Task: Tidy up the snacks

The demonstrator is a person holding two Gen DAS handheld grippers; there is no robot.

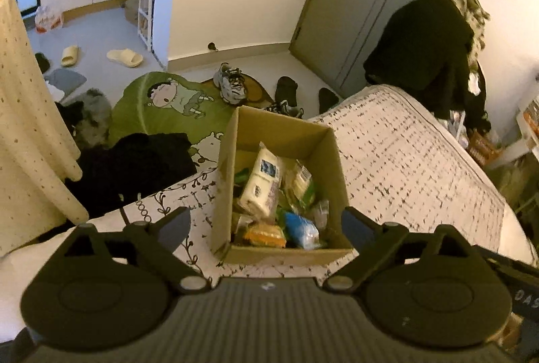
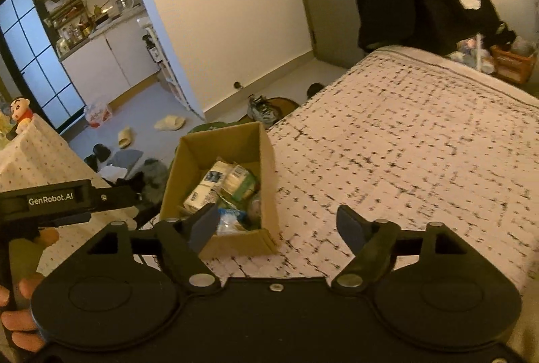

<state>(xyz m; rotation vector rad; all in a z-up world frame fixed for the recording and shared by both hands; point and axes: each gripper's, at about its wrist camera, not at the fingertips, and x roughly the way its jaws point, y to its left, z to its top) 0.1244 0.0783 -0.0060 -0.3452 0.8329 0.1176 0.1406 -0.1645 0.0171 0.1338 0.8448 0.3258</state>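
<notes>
Cardboard box [image 1: 232,157] open-topped, near the edge of a bed with a white, black-flecked cover [image 1: 404,161], packed with snacks. Inside, seen from the left wrist: a white packet with a blue label [image 1: 261,181] leaning upright, a blue wrapper [image 1: 301,228] and an orange packet [image 1: 264,233] toward the near wall, a green-and-clear bag [image 1: 301,186] at the right. Other wrappers too blurred to name.

Left gripper [image 1: 266,223] above the near end of the box, jaws spread wide, nothing between them. Right gripper [image 2: 278,223] over the bedcover [image 2: 404,144] at the near right corner of the box [image 2: 266,154], jaws likewise spread, holding nothing; left fingertip [image 2: 203,225] overlapping the box's near wall in that view, touching or merely in front, hard to say. Same white packet [image 2: 207,184] and green-and-clear bag [image 2: 241,183] visible there. Body of the left gripper at the far left of the right wrist view, with the person's left hand [image 2: 20,312] wrapped around its handle.

Beyond the bed: green cartoon rug [image 1: 168,107] on the floor, grey sneakers [image 1: 232,83], cream slippers [image 1: 124,56], a closed door [image 1: 363,2] with dark clothing [image 1: 421,46] hung beside it.
</notes>
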